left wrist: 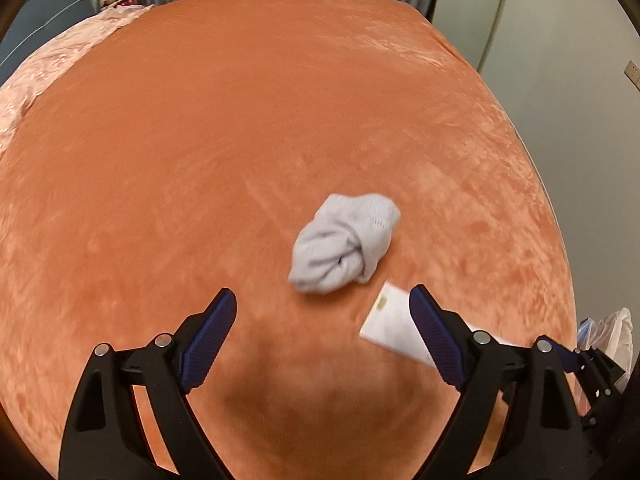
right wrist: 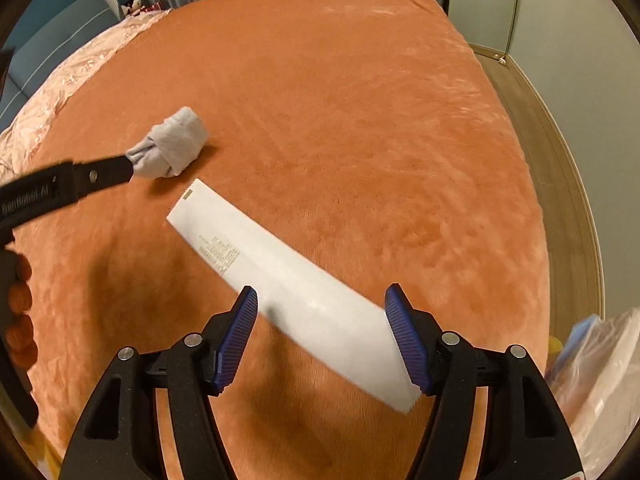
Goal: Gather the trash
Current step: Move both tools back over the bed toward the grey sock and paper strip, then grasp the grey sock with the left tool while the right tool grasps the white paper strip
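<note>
Between my right gripper's (right wrist: 322,336) wide jaws lies the white wrapper (right wrist: 280,276), unpinched; close squarely across it. At ten o'clock, my left gripper (left wrist: 322,336) gapes, empty, short of the sock (right wrist: 172,146).

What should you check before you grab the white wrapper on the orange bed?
1. Right gripper open: ok.
2. White wrapper between its blue pads: ok.
3. Pads pressing the wrapper: cannot tell, picture is blurred.
4. Left gripper open and holding nothing: ok.
5. Rolled grey sock lying apart from the wrapper: ok.
6. Plastic bag ready beside the bed: cannot tell, only an edge shows.
</note>
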`<state>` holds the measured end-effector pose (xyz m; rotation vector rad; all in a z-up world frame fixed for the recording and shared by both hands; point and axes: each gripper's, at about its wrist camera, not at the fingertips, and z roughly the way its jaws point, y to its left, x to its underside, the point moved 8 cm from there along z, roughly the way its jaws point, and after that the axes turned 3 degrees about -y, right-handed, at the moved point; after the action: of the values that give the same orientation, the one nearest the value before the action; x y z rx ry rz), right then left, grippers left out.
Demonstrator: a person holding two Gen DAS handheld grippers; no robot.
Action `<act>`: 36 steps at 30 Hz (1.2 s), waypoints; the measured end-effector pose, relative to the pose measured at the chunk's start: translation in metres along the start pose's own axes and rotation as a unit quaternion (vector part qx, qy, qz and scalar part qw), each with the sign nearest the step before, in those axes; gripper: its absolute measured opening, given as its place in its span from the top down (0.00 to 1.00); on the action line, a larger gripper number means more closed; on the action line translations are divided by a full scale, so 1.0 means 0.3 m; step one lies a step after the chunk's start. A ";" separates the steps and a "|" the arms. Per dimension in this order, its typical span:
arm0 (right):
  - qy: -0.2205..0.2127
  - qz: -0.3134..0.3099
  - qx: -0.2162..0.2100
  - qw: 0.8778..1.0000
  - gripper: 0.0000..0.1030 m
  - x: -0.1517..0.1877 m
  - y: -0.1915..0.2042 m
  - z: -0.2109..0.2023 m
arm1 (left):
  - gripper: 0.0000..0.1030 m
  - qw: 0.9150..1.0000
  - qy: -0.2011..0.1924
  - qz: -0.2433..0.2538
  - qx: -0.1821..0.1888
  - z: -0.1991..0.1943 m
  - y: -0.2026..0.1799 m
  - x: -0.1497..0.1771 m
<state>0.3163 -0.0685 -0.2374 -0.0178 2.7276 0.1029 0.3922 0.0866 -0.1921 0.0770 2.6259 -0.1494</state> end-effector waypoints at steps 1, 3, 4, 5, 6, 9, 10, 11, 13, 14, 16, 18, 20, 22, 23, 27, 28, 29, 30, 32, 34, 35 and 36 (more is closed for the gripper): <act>0.004 0.001 -0.001 1.000 0.38 -0.002 -0.002 0.012 | 0.19 1.000 0.000 0.004 -0.001 0.019 -0.005 -0.015; 0.009 0.005 -0.004 1.000 0.38 -0.007 -0.001 0.041 | 0.20 1.000 0.005 0.009 -0.004 0.064 -0.015 -0.040; 0.006 0.007 -0.007 1.000 0.31 -0.009 -0.001 0.048 | 0.25 1.000 0.010 0.006 -0.001 0.088 -0.017 -0.048; 0.004 0.009 -0.011 1.000 0.28 -0.012 0.002 0.057 | 0.33 1.000 0.019 0.000 0.005 0.116 -0.018 -0.052; 0.003 0.012 -0.014 1.000 0.27 -0.013 0.004 0.062 | 0.37 1.000 0.026 -0.003 0.007 0.139 -0.020 -0.051; -0.003 0.016 -0.021 1.000 0.22 -0.015 0.010 0.078 | 0.50 0.999 0.040 -0.012 0.017 0.176 -0.023 -0.038; -0.006 0.017 -0.021 1.000 0.20 -0.016 0.015 0.082 | 0.52 0.999 0.040 -0.014 0.019 0.179 -0.023 -0.034; -0.007 0.015 -0.021 1.000 0.20 -0.028 0.027 0.087 | 0.56 0.999 0.036 -0.012 0.017 0.175 -0.025 -0.030; -0.009 0.017 -0.025 1.000 0.20 -0.028 0.026 0.090 | 0.62 0.999 0.031 -0.005 0.017 0.163 -0.029 -0.024; -0.009 0.017 -0.027 0.999 0.21 -0.024 0.022 0.091 | 0.64 0.999 0.029 -0.004 0.015 0.153 -0.029 -0.016; -0.007 0.009 -0.028 1.000 0.23 -0.018 0.022 0.089 | 0.66 0.999 0.027 -0.003 0.016 0.136 -0.031 0.003; -0.004 -0.002 -0.031 1.000 0.27 0.005 0.030 0.078 | 0.68 0.999 0.028 -0.007 0.018 0.111 -0.031 0.031; 0.000 -0.014 -0.032 0.999 0.34 0.029 0.036 0.060 | 0.69 0.999 0.032 -0.014 0.021 0.088 -0.035 0.063; 0.004 -0.022 -0.039 0.999 0.42 0.055 0.040 0.039 | 0.69 0.999 0.035 -0.016 0.020 0.059 -0.040 0.105; 0.006 -0.023 -0.042 0.999 0.48 0.072 0.040 0.027 | 0.69 0.999 0.034 -0.018 0.020 0.047 -0.044 0.123; 0.019 -0.024 -0.061 0.998 0.61 0.151 0.050 -0.020 | 0.69 0.999 0.040 -0.021 0.019 -0.018 -0.057 0.222; 0.021 -0.023 -0.065 0.997 0.64 0.169 0.054 -0.031 | 0.69 0.999 0.042 -0.025 0.023 -0.030 -0.062 0.244; 0.027 -0.020 -0.074 0.997 0.67 0.196 0.059 -0.044 | 0.69 0.998 0.048 -0.028 0.028 -0.046 -0.071 0.275; 0.031 -0.015 -0.081 0.996 0.69 0.217 0.062 -0.054 | 0.69 0.998 0.050 -0.029 0.030 -0.058 -0.076 0.295; 0.038 -0.004 -0.096 0.995 0.72 0.253 0.065 -0.071 | 0.69 0.998 0.051 -0.028 0.031 -0.095 -0.094 0.351; 0.044 0.010 -0.110 0.993 0.75 0.299 0.071 -0.097 | 0.69 0.998 0.051 -0.022 0.032 -0.126 -0.115 0.394; 0.046 0.014 -0.117 0.992 0.79 0.322 0.078 -0.112 | 0.69 0.998 0.052 -0.021 0.034 -0.141 -0.121 0.414; 0.048 0.017 -0.123 0.991 0.81 0.344 0.087 -0.126 | 0.69 0.998 0.055 -0.020 0.038 -0.160 -0.132 0.442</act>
<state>0.2058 -0.0450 -0.2425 -0.0486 2.7941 0.4597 0.2503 0.0568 -0.2119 0.0587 2.7319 -0.2653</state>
